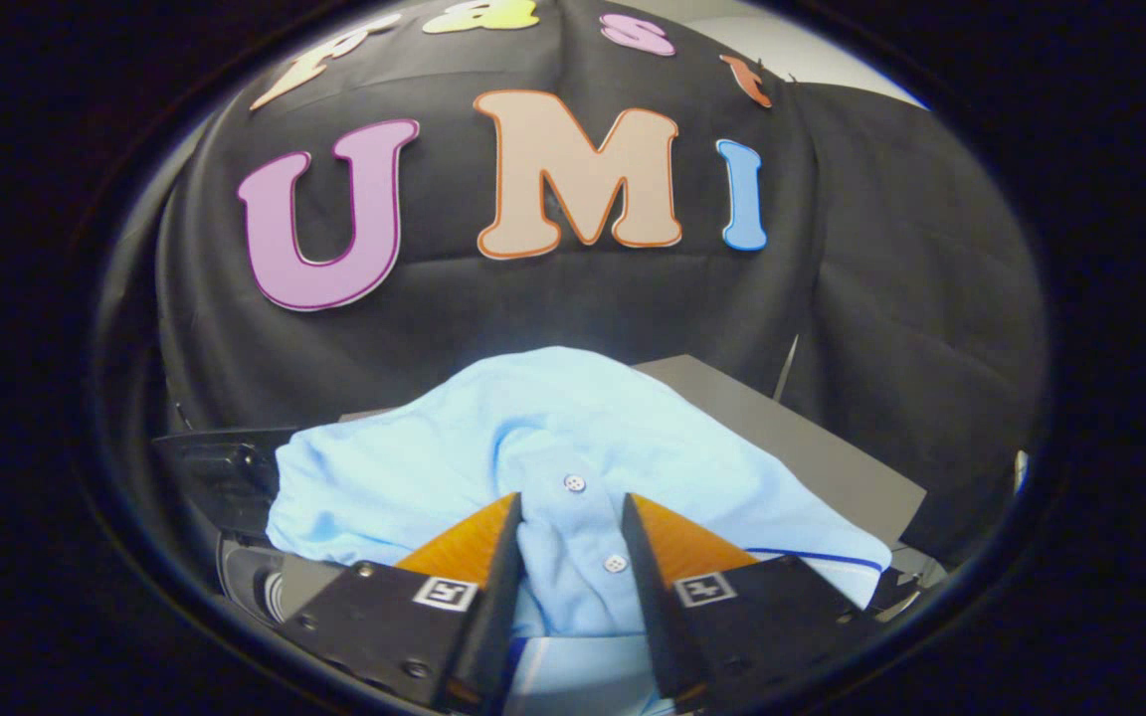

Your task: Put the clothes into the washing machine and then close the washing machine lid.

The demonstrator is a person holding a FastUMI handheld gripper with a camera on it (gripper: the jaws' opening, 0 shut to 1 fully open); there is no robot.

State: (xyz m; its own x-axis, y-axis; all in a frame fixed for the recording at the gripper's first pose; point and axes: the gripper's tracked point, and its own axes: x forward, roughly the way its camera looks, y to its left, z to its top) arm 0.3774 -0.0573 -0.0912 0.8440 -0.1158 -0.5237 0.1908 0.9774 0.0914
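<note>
Gripper view puts my gripper (pixel 570 517) right on the light blue shirt (pixel 553 447), whose buttoned placket runs up between my two fingers; they stand narrow, with a fold of the fabric in the gap, though I cannot tell whether both actually press on it. The shirt lies heaped just ahead of me, over the edge of a grey flat surface (pixel 812 447) and over something dark and glossy (pixel 220 467) on my left — possibly part of the washing machine, but I cannot be sure. I judge the shirt light, soft and limp: it will sag, trail and could snag on an edge. The placket looks a fair hold — doubled cloth, less likely to slip. Loose hanging cloth is the main nuisance; nothing else stands between me and the shirt.
</note>
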